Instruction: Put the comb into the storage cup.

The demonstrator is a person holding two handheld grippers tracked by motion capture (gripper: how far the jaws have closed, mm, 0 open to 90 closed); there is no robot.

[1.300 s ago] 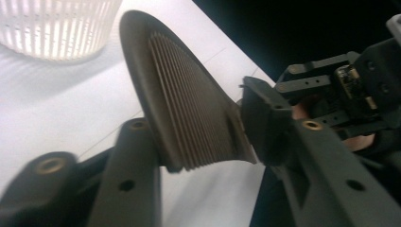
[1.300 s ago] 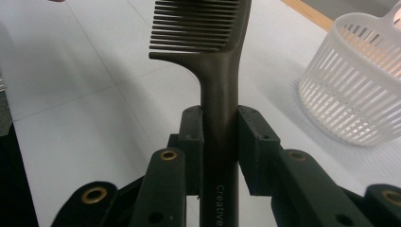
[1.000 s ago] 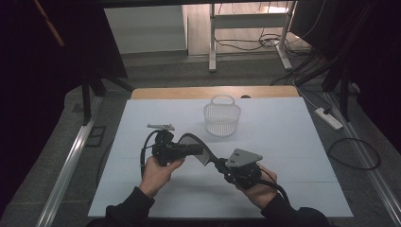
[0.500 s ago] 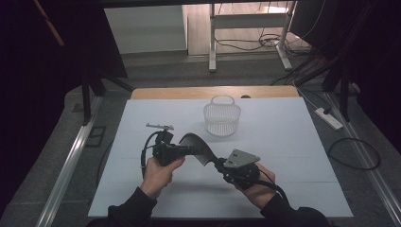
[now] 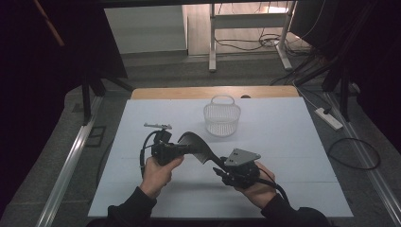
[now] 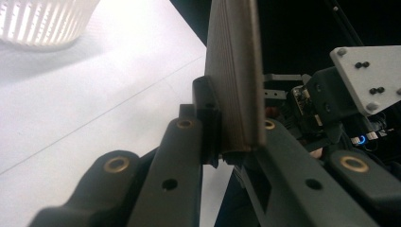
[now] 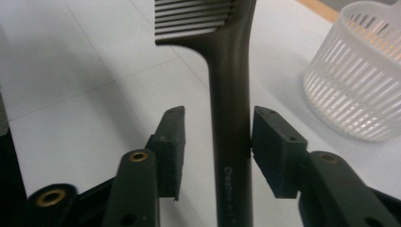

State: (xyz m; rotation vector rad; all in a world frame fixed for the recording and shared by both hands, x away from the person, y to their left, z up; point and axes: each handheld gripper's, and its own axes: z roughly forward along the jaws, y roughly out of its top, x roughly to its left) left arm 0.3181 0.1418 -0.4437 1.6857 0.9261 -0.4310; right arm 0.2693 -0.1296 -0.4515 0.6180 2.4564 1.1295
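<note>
Holding a dark comb (image 5: pixel 201 149) above the white counter (image 5: pixel 293 156), the two hands are mid-handover. The right tongs (image 7: pixel 217 142) have just been opening; their pads now stand clear on one side of the handle, perhaps brushing it on the other. The left tongs (image 6: pixel 231 142) are clamped tight on the toothed end, so the comb stays up once the right lets go. Farther off sits the white slatted basket (image 5: pixel 222 118), likely its destination, beyond a small metal piece (image 5: pixel 157 126).
</note>
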